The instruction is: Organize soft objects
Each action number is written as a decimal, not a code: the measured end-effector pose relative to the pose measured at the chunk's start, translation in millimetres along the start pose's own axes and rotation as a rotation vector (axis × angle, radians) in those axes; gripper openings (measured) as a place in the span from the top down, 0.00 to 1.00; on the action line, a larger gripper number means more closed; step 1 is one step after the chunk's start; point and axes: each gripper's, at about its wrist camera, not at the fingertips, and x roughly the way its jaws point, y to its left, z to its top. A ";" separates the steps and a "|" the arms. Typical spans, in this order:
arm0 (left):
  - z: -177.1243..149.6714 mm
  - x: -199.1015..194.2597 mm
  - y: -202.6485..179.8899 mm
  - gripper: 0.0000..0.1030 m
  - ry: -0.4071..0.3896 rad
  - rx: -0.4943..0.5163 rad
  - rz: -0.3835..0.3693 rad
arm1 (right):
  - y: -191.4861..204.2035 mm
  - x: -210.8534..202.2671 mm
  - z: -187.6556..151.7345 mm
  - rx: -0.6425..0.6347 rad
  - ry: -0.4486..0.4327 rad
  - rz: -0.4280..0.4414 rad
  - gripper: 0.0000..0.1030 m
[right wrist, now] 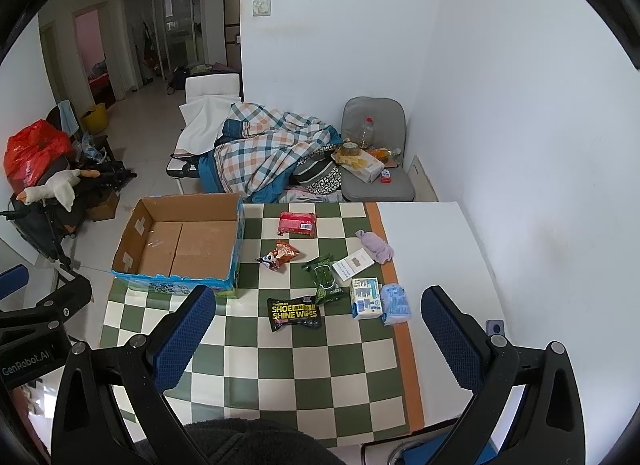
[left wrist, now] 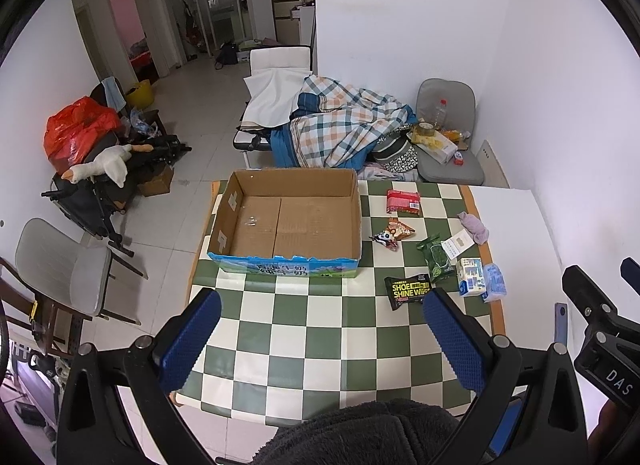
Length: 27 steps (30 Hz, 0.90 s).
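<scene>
An open, empty cardboard box stands on the checkered table. Right of it lie soft packs: a red pack, an orange snack bag, a green wipes pack, a black shoe-wipes pack, a white-blue tissue pack, a light blue pack, and a purple cloth. My left gripper and right gripper hover open above the near table edge, both empty.
A white card lies by the cloth. A white board covers the table's right side against the wall. Behind the table are a bed with a plaid blanket, a grey chair with clutter, and another chair at left.
</scene>
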 end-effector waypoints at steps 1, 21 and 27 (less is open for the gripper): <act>-0.1 -0.2 0.4 0.00 0.000 -0.001 -0.001 | 0.2 0.0 1.2 0.001 -0.001 0.002 0.00; 4.8 -3.7 0.3 0.00 -0.005 0.000 0.000 | -2.1 -9.5 5.2 0.004 -0.010 0.005 0.00; 2.7 -3.1 -0.1 0.00 -0.005 0.000 0.000 | -1.2 -9.7 4.2 0.001 -0.011 0.004 0.00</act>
